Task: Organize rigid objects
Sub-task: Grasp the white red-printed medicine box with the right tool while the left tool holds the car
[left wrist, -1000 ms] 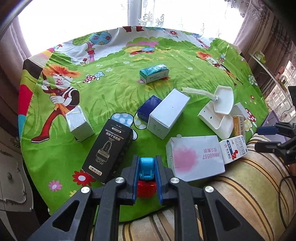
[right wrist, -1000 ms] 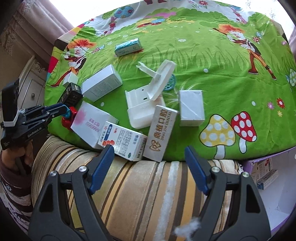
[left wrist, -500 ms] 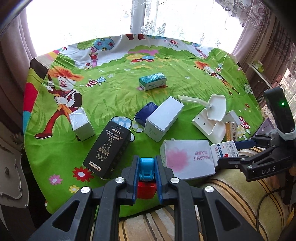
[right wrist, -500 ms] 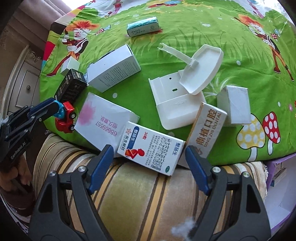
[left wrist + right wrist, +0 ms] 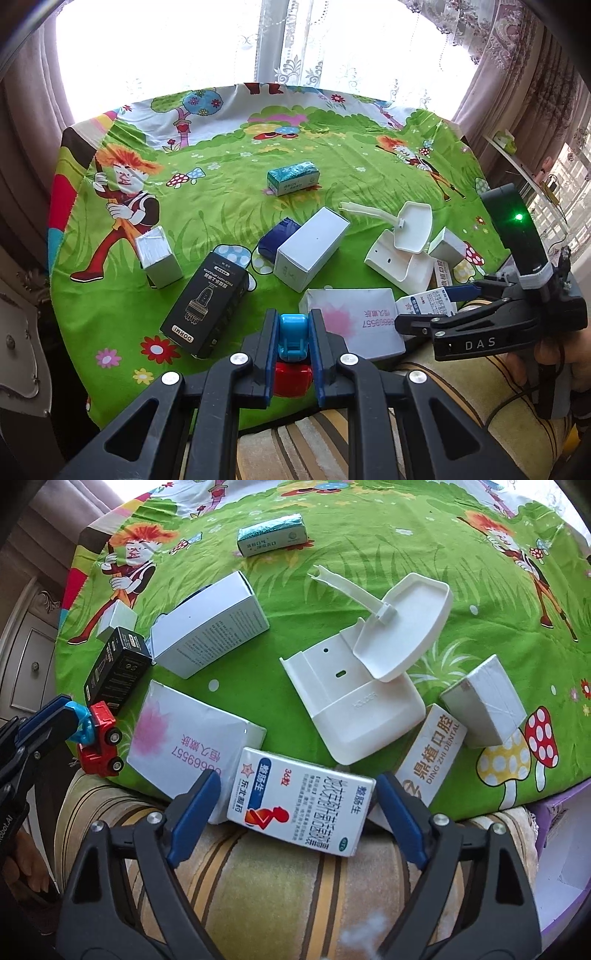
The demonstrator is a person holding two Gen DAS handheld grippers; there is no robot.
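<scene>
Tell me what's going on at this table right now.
A person is sorting boxes on a cartoon-print tablecloth with two handheld grippers. The left gripper is shut on a small red and blue toy truck. The right gripper has open jaws straddling a white medicine box with a red figure, not yet gripping it.

The left tool (image 5: 293,354) points steeply down at the near edge of the tabletop, its blue pads clamped tight on a red and blue toy truck (image 5: 291,356). The right tool (image 5: 295,805) also points steeply down at that near edge; its jaws have just been closing and stand apart either side of a white medicine box (image 5: 299,805), not pressing it. Fingers (image 5: 546,354) wrap its handle.
</scene>
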